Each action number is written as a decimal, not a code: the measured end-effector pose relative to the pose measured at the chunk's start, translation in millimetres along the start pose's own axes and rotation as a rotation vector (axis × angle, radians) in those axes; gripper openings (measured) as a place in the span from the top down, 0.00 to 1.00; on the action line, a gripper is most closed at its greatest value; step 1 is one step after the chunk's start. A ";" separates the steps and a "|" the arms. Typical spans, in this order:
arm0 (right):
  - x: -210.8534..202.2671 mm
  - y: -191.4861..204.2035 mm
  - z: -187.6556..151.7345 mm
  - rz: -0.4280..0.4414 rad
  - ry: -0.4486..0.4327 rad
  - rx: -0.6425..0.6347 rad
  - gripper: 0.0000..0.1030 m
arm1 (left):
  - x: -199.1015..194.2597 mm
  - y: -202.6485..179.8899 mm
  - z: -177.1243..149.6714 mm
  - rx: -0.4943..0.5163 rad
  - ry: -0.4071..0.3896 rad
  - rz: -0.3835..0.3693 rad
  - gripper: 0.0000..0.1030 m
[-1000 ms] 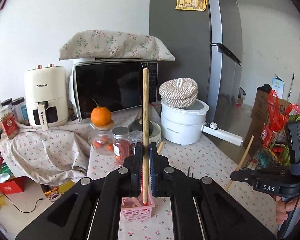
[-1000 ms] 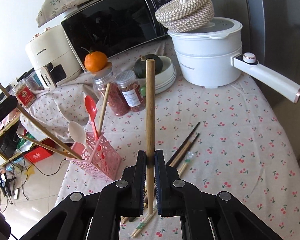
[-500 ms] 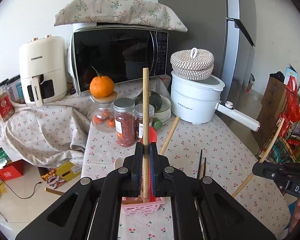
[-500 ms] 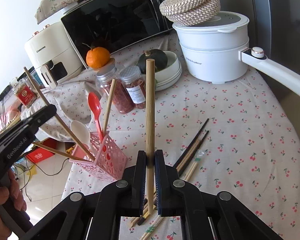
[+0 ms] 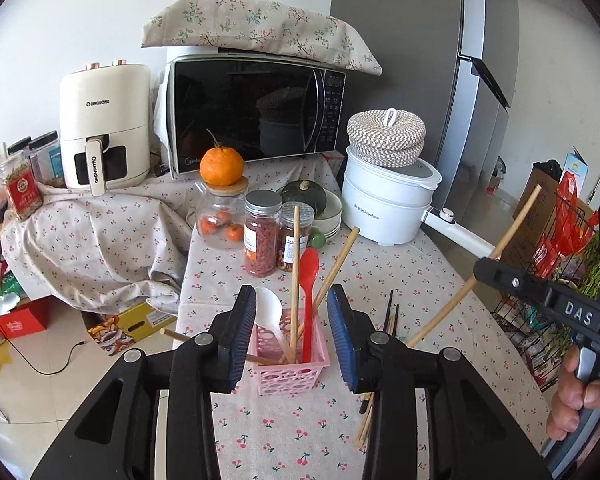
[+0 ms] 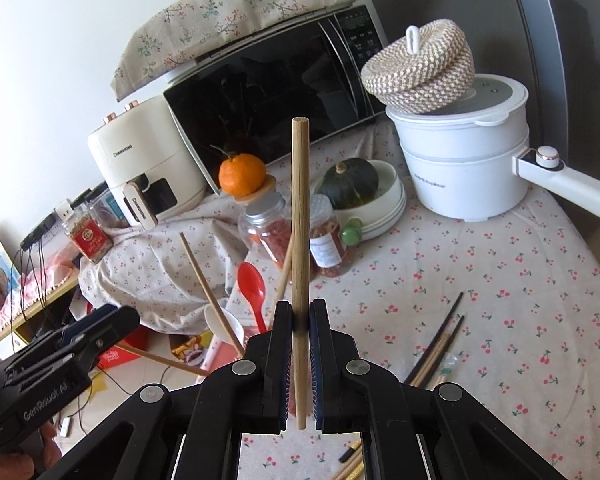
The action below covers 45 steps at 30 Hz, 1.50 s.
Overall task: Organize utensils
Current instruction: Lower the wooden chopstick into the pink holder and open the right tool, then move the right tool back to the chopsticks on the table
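Note:
My left gripper (image 5: 291, 300) hangs just above the pink utensil basket (image 5: 290, 364); its jaws are opening. A wooden chopstick (image 5: 296, 276) stands in the basket between the pads, touching neither. The basket also holds a red spoon (image 5: 309, 276), a white spoon (image 5: 270, 312) and another leaning chopstick (image 5: 336, 268). My right gripper (image 6: 300, 312) is shut on an upright wooden chopstick (image 6: 300, 220), and in the left wrist view it appears at the right (image 5: 496, 274). The left gripper (image 6: 112, 324) shows at lower left of the right wrist view. The right gripper hides most of the basket there.
Several loose chopsticks (image 6: 436, 356) lie on the cherry-print tablecloth (image 6: 520, 300) to the basket's right. Behind stand spice jars (image 5: 262, 236), an orange on a jar (image 5: 221, 166), a squash in a bowl (image 6: 352, 180), a white pot (image 5: 384, 208), a microwave (image 5: 256, 112) and an air fryer (image 5: 104, 128).
The left jaws have parted and let go of their chopstick, which now stands in the pink basket. The right gripper has risen a little with its chopstick still held.

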State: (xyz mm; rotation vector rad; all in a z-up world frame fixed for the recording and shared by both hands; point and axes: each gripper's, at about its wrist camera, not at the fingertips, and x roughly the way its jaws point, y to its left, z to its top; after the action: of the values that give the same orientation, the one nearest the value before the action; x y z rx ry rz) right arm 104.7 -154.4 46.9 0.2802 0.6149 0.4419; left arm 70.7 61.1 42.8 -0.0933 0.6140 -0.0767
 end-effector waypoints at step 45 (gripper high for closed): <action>2.6 24.4 1.0 0.045 -0.128 -0.093 0.10 | 25.6 26.4 -81.0 0.026 0.317 -0.057 0.17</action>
State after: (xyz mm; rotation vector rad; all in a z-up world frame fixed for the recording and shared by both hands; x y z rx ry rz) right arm 99.6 -132.1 55.7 0.2320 0.4620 0.4902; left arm 45.8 79.5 -40.6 -0.0735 0.9267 -0.1565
